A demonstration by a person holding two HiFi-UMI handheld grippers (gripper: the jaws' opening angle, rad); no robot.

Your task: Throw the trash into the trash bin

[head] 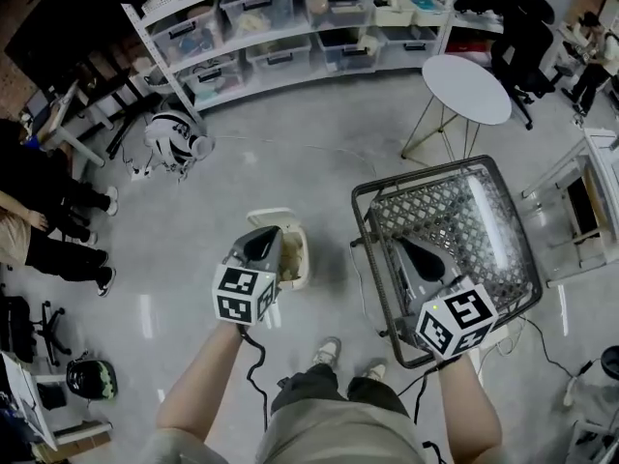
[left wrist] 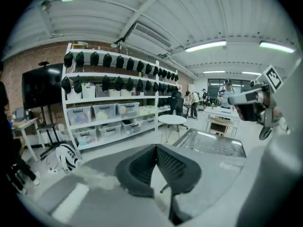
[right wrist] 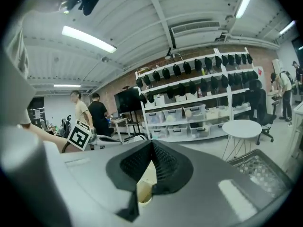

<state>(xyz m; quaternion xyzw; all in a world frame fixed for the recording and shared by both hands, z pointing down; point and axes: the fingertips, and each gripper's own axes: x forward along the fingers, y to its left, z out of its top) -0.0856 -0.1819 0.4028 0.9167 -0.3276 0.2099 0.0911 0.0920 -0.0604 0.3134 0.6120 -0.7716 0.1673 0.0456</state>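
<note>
Bin [head: 295, 255]: on floor, just right of left tool [head: 262, 246], well left of right tool [head: 413, 254] over basket [head: 455, 211]; left hand nearer; both tools closed, apparently empty.

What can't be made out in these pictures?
- Inside of the bin: head view, the left hand-held gripper covers most of it, so any trash can't be seen.
- Near corner of the basket: head view, hidden under the right hand-held gripper.
- The pale shape below the shut jaws: right gripper view, too blurred to name.
- Contents of the shelf tubs: too small in every view.
</note>
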